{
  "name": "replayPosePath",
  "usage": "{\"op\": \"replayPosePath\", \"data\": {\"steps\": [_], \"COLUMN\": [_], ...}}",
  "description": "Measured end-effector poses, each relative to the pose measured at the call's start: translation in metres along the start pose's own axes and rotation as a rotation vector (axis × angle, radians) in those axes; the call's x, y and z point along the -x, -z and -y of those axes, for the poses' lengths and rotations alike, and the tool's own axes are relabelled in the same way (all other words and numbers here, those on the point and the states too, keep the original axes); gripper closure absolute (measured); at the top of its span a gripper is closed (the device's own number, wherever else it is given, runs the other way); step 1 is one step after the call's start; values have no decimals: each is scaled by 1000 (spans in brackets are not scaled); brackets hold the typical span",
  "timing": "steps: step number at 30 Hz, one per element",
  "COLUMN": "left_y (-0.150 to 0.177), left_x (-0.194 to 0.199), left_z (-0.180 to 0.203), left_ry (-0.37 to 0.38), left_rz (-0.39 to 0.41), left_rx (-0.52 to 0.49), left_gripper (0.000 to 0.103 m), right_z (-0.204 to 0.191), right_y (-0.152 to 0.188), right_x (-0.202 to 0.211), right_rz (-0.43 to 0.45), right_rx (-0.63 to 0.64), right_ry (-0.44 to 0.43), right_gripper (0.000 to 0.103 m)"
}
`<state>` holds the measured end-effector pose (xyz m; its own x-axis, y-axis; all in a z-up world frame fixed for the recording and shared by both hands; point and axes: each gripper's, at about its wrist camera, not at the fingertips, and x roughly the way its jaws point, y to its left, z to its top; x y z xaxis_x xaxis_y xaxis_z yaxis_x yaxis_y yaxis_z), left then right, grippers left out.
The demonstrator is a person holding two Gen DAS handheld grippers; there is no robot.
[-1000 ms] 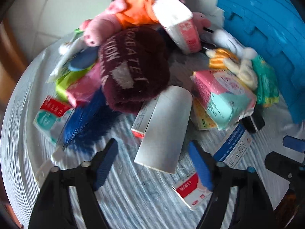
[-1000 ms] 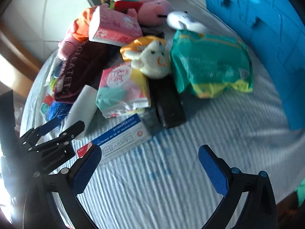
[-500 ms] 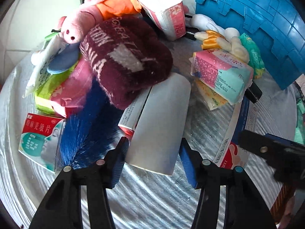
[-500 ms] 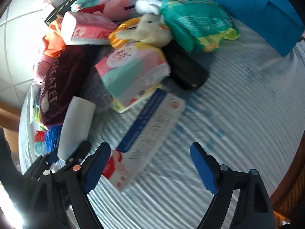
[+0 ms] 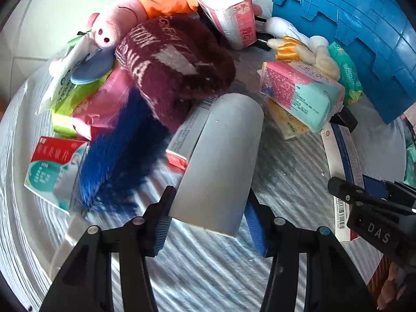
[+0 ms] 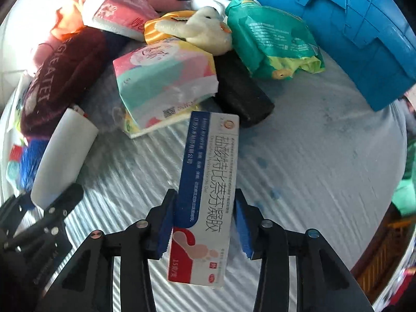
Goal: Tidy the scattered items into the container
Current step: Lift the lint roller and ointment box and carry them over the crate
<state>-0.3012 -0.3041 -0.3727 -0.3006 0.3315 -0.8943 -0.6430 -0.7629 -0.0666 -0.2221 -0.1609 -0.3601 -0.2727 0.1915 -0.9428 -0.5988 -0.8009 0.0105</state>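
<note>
Both claws close on a box each, beside the blue bin.

Your right gripper has just been closing and now clenches the medicine box across its narrow sides, so it lifts without tipping; the box sits between the pads, well short of the bin. Your left gripper has closed on the grey box, farther from the bin, by the maroon hat.

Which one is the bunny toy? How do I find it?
Start at the big blue container at the top right. Just left of it lies a crinkly green packet, and the bunny toy rests against that. It is the only cream plush, with a shiny yellow ribbon.
</note>
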Motion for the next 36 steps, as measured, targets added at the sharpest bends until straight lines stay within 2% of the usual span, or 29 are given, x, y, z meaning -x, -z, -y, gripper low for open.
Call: {"op": "replayPosePath", "data": {"steps": [7,12,16,18,19,20,25,30,33,36], "left_y": [-9,-10,-11,-11,-11,-11,-9,-16,-22,-28], "left_x": [-2,-3,-4,-1,-1,0,14,42,54,66], "left_z": [14,15,15,15,14,14,17,20,24,34], "left_ry": [-57,-63,-61,-58,-55,-55,-66,-63,-82,-105], "left_rz": [10,15,19,17,13,8,26,79,102,134], "left_rx": [32,39,30,27,30,32,36,66,93,120], "left_gripper": [52,51,51,52,53,53,54,56,58,58], "right_z": [-7,-13,-22,-24,-24,-23,-23,-31,-23,-1], "right_y": [9,20,24,26,29,31,44,48,49,14], "right_x": [6,11,15,17,19,21,36,71,92,89], "right_rz": [22,61,57,57,63,64,76,148,181,240], "right_rx": [55,56,78,84,84,80,68,103,130,170], "right_ry": [-42,-39,-25,-25,-22,-26,-33,-95,-117,-145], "right_gripper": [49,48,48,51,60,62,63,64,64,64]}}
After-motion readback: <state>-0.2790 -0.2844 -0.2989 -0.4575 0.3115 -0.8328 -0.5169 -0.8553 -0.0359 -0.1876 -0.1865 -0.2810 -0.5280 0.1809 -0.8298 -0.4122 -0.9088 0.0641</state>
